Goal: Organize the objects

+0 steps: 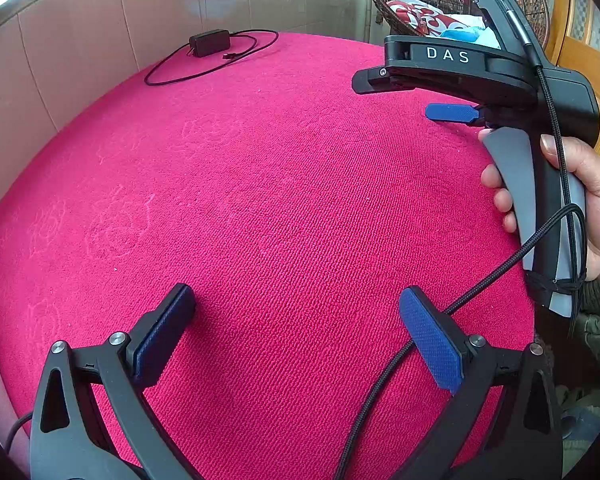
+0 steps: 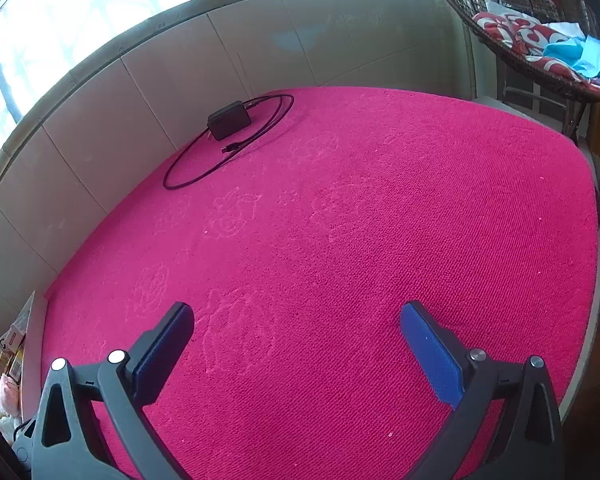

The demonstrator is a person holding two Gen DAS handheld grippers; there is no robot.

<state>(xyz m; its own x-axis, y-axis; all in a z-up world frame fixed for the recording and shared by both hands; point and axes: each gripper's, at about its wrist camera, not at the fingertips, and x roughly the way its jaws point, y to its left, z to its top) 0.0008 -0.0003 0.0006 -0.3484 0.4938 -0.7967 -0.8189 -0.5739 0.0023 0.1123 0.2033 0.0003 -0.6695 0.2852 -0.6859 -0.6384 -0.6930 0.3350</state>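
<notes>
At the far corner of the pink-covered tabletop, close to the tiled wall, lies the black power adapter with its cable sprawled in a loose loop around and beside it, probably the one thing here meant to be tidied. Both claws are well apart from it, over bare cloth. The left claw stands spread fully wide with nothing between its pads; the right claw is equally wide and empty. In the left wrist view a hand grips the right claw's handle, angled down toward the cloth, likely readying an approach. A wicker chair with red cushions sits beyond the tabletop's edge
</notes>
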